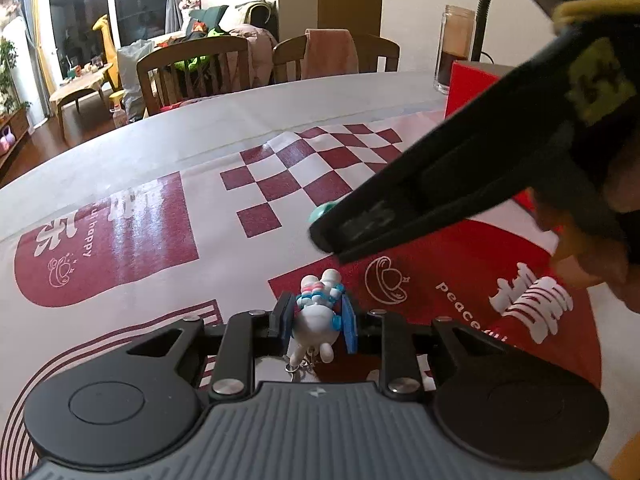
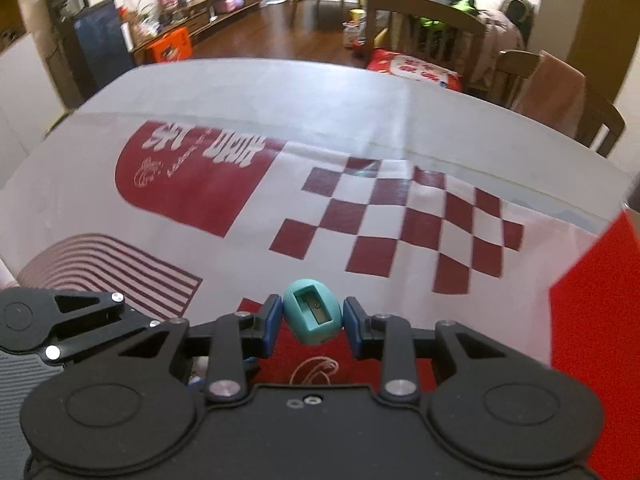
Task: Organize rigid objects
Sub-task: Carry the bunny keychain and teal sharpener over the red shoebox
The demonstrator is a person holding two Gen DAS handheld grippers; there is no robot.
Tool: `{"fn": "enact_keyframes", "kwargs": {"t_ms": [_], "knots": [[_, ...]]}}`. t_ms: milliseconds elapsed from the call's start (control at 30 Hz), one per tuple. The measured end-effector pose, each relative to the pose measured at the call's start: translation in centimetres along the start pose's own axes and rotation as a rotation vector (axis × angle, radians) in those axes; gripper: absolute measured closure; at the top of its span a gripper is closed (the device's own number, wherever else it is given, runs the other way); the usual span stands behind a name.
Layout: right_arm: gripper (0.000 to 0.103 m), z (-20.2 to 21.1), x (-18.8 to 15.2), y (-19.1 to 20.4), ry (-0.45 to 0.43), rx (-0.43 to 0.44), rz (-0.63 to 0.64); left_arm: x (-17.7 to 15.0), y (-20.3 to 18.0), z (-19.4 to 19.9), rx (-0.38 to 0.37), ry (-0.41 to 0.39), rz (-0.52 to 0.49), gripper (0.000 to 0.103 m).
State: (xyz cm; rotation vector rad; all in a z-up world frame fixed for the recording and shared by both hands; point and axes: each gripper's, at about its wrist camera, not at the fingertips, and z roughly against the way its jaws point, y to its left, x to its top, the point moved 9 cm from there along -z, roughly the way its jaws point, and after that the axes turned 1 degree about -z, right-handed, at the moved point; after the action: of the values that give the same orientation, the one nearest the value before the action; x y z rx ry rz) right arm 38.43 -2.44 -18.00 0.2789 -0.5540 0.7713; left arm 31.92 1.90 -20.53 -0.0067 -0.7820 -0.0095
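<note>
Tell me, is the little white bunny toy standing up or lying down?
Lying down. The bunny toy lies flat on the tablecloth, feet toward the camera, with the left gripper shut on its sides.

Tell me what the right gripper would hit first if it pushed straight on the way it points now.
Probably the tablecloth: the right gripper, shut on the teal sharpener, points down at its checkered patch with nothing between; depth is uncertain.
</note>
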Motion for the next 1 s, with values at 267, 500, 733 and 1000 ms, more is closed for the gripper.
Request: {"fn": "enact_keyframes", "kwargs": {"t_ms": [267, 500, 733, 1000], "knots": [[0.071, 4.5, -0.5, -1.4, -0.042, -0.029, -0.041, 1.0, 0.2, 2.3, -0.003, -0.019, 0.032, 0.079], [0.071, 9.6, -0.9, -2.9, -0.085, -0.041, -0.079, 2.5, 0.2, 5.6, -0.036, -0.022, 0.113, 0.079], [0.071, 13.8, -1.8, -4.7, -0.130, -0.065, -0.100, 5.1, -0.7, 8.8, -0.031, -0.062, 0.115, 0.079], [0.071, 17.4, -2.8, -8.1, -0.165, -0.109, -0.110, 8.8, -3.8, 10.7, -0.054, -0.106, 0.059, 0.079]]}}
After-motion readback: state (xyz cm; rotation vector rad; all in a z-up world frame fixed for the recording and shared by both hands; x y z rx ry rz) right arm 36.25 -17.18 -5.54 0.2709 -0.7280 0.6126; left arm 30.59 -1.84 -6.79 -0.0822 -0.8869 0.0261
